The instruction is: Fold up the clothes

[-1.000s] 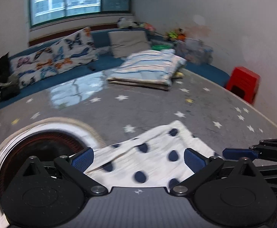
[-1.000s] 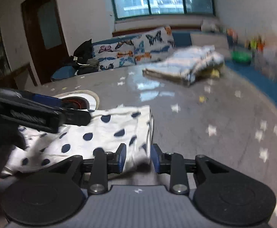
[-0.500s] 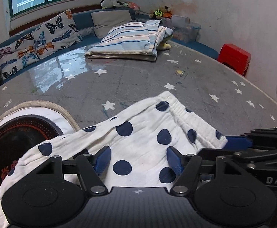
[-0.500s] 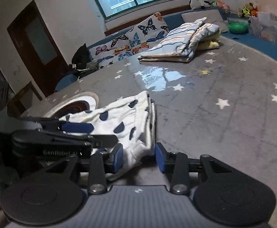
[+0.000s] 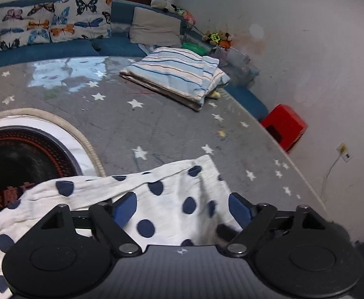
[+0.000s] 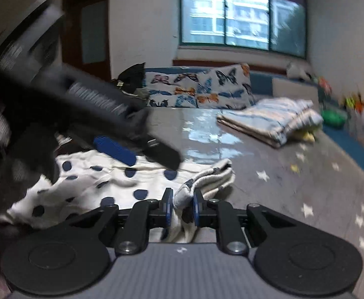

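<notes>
The dotted cloth (image 5: pixel 172 199) lies low in both frames on the table (image 5: pixel 172 129); we judge it light, soft and limp. Our right gripper (image 6: pixel 181 205) pinches its bunched edge with the fingers nearly closed, a good hold, while the left gripper (image 5: pixel 182 208) stands wide open over it.

— What couldn't you make out?
— The left gripper (image 6: pixel 142 149) was smeared by motion blur in the right wrist view, and it covered part of the polka-dot garment (image 6: pixel 102 184).
— Anything cut off?
— The garment ran past the left wrist picture's left edge.
</notes>
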`<state>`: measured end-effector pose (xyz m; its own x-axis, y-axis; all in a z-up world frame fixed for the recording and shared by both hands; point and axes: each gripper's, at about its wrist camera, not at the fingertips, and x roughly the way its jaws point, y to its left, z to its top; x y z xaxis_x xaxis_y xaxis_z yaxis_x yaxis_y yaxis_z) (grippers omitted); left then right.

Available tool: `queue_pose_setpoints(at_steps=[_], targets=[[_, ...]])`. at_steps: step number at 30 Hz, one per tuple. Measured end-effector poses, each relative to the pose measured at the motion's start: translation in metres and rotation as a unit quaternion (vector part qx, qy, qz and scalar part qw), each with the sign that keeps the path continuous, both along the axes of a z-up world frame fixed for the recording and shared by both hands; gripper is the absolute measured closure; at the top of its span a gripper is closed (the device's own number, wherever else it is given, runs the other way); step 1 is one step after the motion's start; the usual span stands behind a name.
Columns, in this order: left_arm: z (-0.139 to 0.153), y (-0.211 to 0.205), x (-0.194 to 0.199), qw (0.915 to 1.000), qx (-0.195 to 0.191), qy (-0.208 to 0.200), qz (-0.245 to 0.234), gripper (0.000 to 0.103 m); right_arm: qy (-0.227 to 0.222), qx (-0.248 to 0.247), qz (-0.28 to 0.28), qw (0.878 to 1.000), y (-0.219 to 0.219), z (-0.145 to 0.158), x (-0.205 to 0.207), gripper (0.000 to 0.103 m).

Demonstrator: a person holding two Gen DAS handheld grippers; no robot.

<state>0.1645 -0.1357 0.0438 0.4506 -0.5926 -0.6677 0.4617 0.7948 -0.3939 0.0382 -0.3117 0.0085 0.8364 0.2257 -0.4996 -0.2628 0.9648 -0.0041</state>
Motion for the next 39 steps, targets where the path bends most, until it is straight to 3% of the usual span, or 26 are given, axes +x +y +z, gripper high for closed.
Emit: queue_pose_setpoints(at_steps=[5,8,10,11,13,15,19,25,31,33,35,39], targets=[[-0.007,-0.01,-0.001,0.9997,0.015,0.01,-0.017,0.019,-0.018,-0.042,0.032,0.998,0.023,-0.002,-0.005,0.089],[-0.013,-0.014,0.0,0.9994,0.025,0.012,-0.021,0.023,-0.028,-0.067,0.051,0.996,0.037,-0.003,-0.008,0.089],[-0.017,-0.013,0.003,0.9993,0.016,0.022,-0.025,0.049,-0.035,-0.084,0.064,0.994,0.047,-0.004,-0.01,0.089],[-0.02,-0.013,0.004,0.9991,0.01,0.031,-0.026,0.057,-0.038,-0.089,0.068,0.993,0.05,-0.004,-0.011,0.089],[-0.026,-0.011,0.007,0.9986,0.002,0.044,-0.028,0.085,-0.04,-0.09,0.071,0.993,0.051,-0.005,-0.013,0.089],[-0.03,-0.007,0.009,0.9986,-0.002,0.048,-0.023,0.087,-0.044,-0.086,0.065,0.993,0.049,-0.004,-0.016,0.084],[-0.034,0.001,0.012,0.9984,-0.012,0.055,-0.009,0.089,-0.046,-0.073,0.041,0.995,0.037,0.0,-0.018,0.057],[-0.032,0.003,0.015,0.9964,-0.04,0.074,0.007,0.089,0.009,-0.037,0.042,0.998,0.023,-0.009,0.003,0.05],[-0.023,0.0,0.013,0.9924,-0.085,0.089,0.006,0.089,0.017,-0.026,0.034,0.999,0.031,-0.014,0.014,0.051],[-0.018,0.004,0.009,0.9927,-0.088,0.083,0.005,0.086,0.029,-0.003,0.011,1.0,0.022,-0.015,0.02,0.065],[-0.012,0.012,0.001,0.9937,-0.087,0.07,0.008,0.085,0.046,0.028,-0.015,0.998,0.01,-0.016,0.027,0.071],[0.003,0.049,-0.026,0.9946,-0.086,0.045,0.037,0.061,0.092,0.117,-0.062,0.987,-0.02,-0.02,0.033,0.07]])
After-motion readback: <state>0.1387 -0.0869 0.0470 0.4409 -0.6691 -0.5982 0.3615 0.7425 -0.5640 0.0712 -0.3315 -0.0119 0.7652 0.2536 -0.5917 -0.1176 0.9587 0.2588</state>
